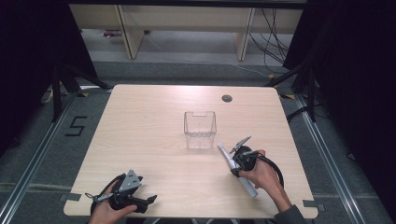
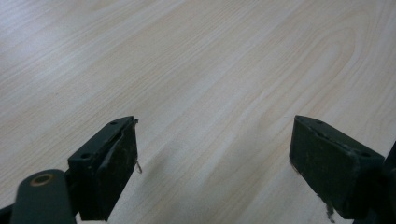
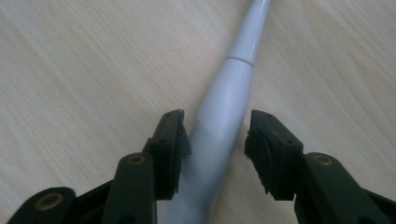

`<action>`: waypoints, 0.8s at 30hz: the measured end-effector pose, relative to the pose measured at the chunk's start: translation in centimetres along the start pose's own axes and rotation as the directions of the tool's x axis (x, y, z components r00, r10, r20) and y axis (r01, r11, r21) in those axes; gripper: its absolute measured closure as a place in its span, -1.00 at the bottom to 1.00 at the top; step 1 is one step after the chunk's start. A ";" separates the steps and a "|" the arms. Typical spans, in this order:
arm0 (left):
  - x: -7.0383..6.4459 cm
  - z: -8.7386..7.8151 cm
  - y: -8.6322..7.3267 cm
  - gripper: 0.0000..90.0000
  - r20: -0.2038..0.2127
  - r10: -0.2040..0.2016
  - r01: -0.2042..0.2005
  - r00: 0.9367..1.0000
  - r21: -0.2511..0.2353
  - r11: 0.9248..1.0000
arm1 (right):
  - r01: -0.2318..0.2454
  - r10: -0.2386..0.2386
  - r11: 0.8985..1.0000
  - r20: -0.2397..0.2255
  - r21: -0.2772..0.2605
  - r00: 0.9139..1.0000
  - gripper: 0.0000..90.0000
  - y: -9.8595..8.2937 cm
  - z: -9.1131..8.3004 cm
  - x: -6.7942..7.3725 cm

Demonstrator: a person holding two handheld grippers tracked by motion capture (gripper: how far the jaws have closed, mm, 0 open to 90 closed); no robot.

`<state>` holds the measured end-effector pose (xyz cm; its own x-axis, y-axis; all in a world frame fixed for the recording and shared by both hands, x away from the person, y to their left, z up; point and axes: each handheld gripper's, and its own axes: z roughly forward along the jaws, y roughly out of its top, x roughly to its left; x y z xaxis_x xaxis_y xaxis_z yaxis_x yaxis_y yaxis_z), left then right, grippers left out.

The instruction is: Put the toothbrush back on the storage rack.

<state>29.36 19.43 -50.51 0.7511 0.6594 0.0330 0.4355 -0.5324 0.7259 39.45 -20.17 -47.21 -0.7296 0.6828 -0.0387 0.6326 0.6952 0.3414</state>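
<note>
White plastic, smooth and tapered: the toothbrush handle [image 3: 219, 126] lies flat on the counter [image 1: 154, 140] just short of the clear bin [image 1: 200, 129], and we see the right claw [image 3: 217, 140] straddling it, jaws partly open, the left pad at or almost at the handle, a gap at the right pad, nothing gripped yet. We judge that closing off-centre on this rounded, slick body could roll or squirt it out sideways, or pivot it toward the bin. Left claw [image 2: 212, 154] hangs wide open over bare counter, holding nothing, so it cannot steady the handle.
</note>
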 end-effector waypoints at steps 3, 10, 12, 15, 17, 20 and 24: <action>0.0 0.0 0.0 -0.67 0.003 -0.004 0.004 1.000 0.000 1.000 | 0.014 -0.014 1.000 -0.012 0.003 1.000 0.29 0.1 0.2 -0.2; -0.3 0.1 0.0 -0.67 0.015 -0.036 0.036 0.999 -0.015 0.999 | -0.035 0.037 0.998 -0.039 0.050 0.999 0.38 0.6 0.5 -0.8; 0.0 0.0 0.0 -0.67 0.001 0.003 -0.003 1.000 -0.003 1.000 | -0.030 0.033 0.997 -0.045 0.066 0.998 0.40 0.8 0.5 -1.1; -0.2 0.1 0.0 -0.67 0.012 -0.015 0.015 1.000 -0.007 1.000 | -0.016 0.023 0.996 -0.070 0.088 0.997 0.44 1.1 0.7 -1.4; -0.1 0.1 0.0 -0.67 0.009 -0.007 0.007 1.000 -0.005 1.000 | -0.013 0.021 0.994 -0.069 0.108 0.997 0.45 1.3 0.8 -1.4; -0.3 0.2 0.0 -0.67 0.015 -0.034 0.034 0.999 -0.017 0.999 | 0.002 0.009 0.990 -0.078 0.143 0.997 0.46 1.6 0.9 -1.6; -0.3 0.2 0.0 -0.67 0.016 -0.034 0.034 0.999 -0.018 0.999 | 0.008 0.004 0.983 -0.068 0.182 0.998 0.47 1.8 1.0 -2.0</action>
<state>29.20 19.12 -50.69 0.7439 0.6682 -0.0028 0.4520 -0.5001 0.7387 42.29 -20.01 -47.41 -0.7430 0.6687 0.0268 0.6631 0.7302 0.1644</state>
